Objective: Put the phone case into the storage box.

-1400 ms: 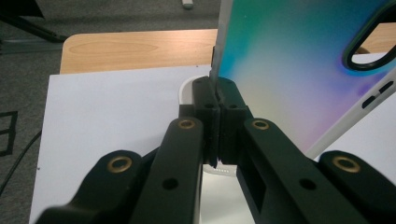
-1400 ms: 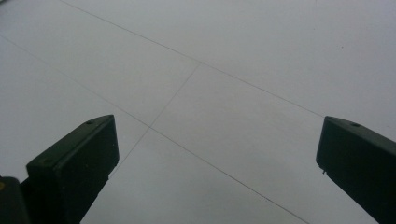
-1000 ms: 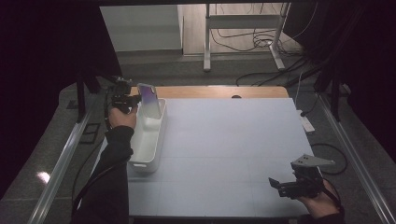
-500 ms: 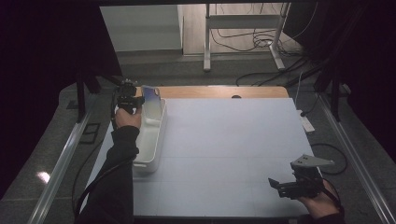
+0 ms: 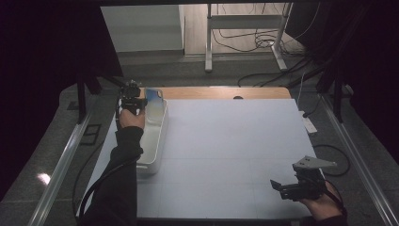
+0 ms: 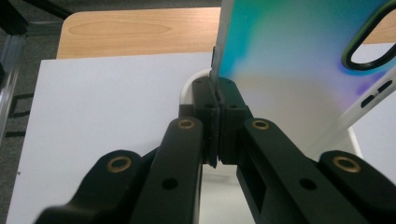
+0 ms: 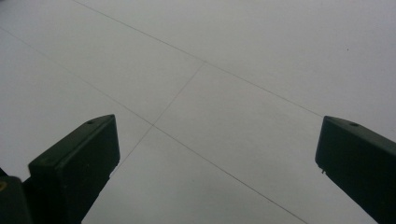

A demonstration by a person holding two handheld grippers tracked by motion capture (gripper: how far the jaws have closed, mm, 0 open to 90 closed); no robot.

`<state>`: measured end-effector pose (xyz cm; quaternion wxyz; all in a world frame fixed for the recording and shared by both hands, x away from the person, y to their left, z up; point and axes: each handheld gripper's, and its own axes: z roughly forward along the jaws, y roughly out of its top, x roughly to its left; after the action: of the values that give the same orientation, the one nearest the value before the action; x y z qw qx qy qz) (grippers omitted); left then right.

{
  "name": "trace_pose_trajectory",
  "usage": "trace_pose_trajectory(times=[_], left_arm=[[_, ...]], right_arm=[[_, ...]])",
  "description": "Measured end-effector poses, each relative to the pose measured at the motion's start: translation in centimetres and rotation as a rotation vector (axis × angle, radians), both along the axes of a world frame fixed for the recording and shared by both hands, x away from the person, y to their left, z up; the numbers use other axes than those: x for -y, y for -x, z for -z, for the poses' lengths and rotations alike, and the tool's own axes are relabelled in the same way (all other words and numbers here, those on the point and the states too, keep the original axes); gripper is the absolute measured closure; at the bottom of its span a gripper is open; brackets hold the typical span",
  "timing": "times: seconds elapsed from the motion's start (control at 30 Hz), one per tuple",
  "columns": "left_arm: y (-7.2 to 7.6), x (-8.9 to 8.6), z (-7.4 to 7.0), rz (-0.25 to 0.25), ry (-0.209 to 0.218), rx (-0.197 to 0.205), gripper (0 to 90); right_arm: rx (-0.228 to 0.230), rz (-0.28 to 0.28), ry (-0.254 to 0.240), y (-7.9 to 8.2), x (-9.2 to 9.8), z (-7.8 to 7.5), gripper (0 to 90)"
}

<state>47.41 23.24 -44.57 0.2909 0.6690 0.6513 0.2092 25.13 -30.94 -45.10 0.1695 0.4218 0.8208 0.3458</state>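
So my left gripper is clamped on the edge of the iridescent phone case, holding it upright right over the far end of the white bin, while the right gripper idles wide open well away.

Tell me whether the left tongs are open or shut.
Shut: the left tongs pinch the edge of an iridescent phone case over the white bin.

The white table surface lies open from centre to right edge, offering unobstructed passage. Along its left edge the white bin forms the sole obstacle, with the left gripper and its clamped phone case above the bin's far end.
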Motion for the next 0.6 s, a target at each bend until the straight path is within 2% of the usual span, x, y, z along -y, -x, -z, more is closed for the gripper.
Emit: trace_pose_trajectory(times=[0.37,0.6], left_arm=[[-0.41,-0.07,0.49,-0.011,-0.009,-0.015,87.7],[-0.47,-0.05,0.76,-0.007,0.009,-0.011,84.5]], right_arm=[[0.003,-0.001,-0.002,0.07,0.00,-0.04,0.0],[0.000,-0.002,-0.002,0.08,-0.01,-0.05,0.0]])
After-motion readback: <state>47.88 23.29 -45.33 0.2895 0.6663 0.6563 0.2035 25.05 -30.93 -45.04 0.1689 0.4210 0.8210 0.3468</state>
